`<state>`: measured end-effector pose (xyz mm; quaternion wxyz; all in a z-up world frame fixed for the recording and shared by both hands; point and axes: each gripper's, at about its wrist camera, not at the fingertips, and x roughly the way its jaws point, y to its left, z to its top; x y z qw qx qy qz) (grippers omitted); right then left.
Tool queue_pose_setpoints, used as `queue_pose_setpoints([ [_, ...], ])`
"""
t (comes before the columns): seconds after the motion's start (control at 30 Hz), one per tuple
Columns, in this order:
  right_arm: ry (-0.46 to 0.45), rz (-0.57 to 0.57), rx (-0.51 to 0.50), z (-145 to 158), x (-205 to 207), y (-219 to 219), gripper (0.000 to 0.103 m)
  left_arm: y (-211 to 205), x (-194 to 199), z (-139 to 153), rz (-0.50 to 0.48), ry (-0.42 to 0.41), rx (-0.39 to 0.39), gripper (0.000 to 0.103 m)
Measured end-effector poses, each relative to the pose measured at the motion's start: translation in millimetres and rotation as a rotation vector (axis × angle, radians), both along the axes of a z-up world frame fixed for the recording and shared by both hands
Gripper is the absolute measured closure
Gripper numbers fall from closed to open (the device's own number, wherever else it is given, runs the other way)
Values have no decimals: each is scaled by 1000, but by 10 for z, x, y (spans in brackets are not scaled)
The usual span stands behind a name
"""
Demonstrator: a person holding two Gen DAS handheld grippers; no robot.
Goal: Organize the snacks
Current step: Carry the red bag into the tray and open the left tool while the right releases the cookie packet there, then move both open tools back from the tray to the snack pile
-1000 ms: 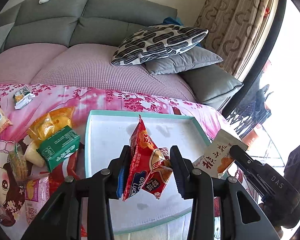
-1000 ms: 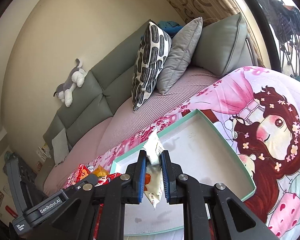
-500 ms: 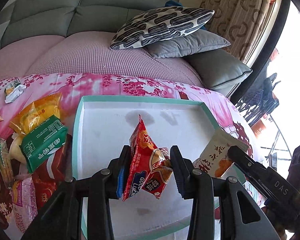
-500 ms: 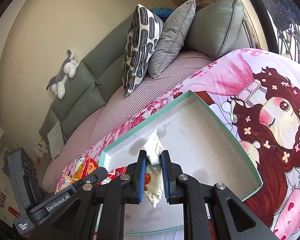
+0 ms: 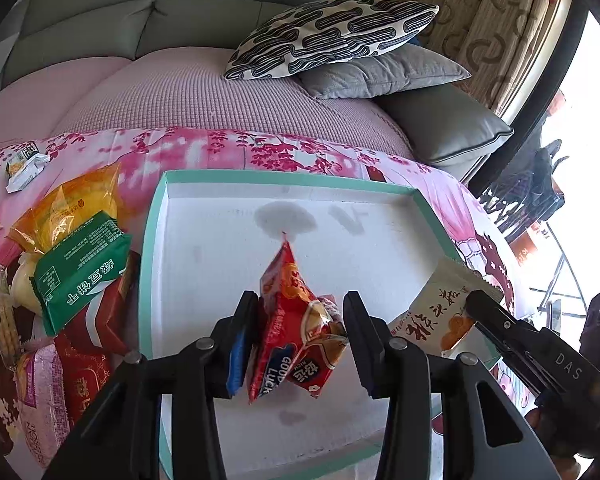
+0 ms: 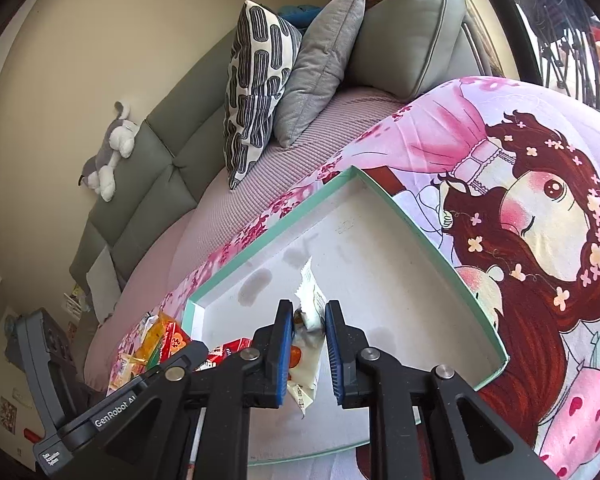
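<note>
A shallow white box with a teal rim [image 5: 155, 216] lies on the pink cartoon blanket; it also shows in the right wrist view [image 6: 420, 236]. My left gripper [image 5: 300, 338] is shut on a red snack packet [image 5: 296, 320] and holds it over the box floor. My right gripper [image 6: 305, 348] is shut on a white snack packet [image 6: 306, 360] with an orange picture, also above the box; it shows in the left wrist view [image 5: 440, 312] at the box's right edge.
Loose snacks lie left of the box: a green packet [image 5: 80, 268], a yellow bag [image 5: 72, 208], red packs [image 5: 96, 320], a pink pack [image 5: 40, 392], a small packet [image 5: 22, 162]. Behind are the sofa, a patterned pillow [image 5: 332, 36] and grey cushions [image 5: 384, 72].
Both grippers have moved forward and lower over the box with their packets held. The box now fills more of both views.
</note>
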<state>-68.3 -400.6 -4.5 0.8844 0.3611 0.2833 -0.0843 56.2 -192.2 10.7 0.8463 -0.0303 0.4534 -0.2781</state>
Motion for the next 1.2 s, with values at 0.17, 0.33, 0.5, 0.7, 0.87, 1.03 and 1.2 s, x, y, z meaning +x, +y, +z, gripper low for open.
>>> queue_pose_setpoints([
  [0.17, 57, -42, -57, -7, -2, -18, 82, 9, 0, 11, 8, 2, 16, 47],
  [0.33, 91, -67, -96, -15, -9, -35, 59, 33, 1, 36, 27, 1, 44, 40],
  [0.5, 125, -73, -206, 44, 16, 46, 39, 75, 8, 75, 59, -20, 97, 31],
  [0.7, 155, -42, -291, 53, 88, 151, 25, 133, 18, 94, 102, -66, 170, 19],
  [0.87, 166, -32, -317, 43, 111, 191, 12, 162, 15, 105, 147, -131, 268, 18],
  [1.03, 186, -25, -358, 29, 138, 238, 0, 218, 22, 124, 191, -175, 331, 4],
  [1.2, 199, -15, -365, 18, 155, 268, 0, 273, 52, 103, 217, -164, 335, 3],
])
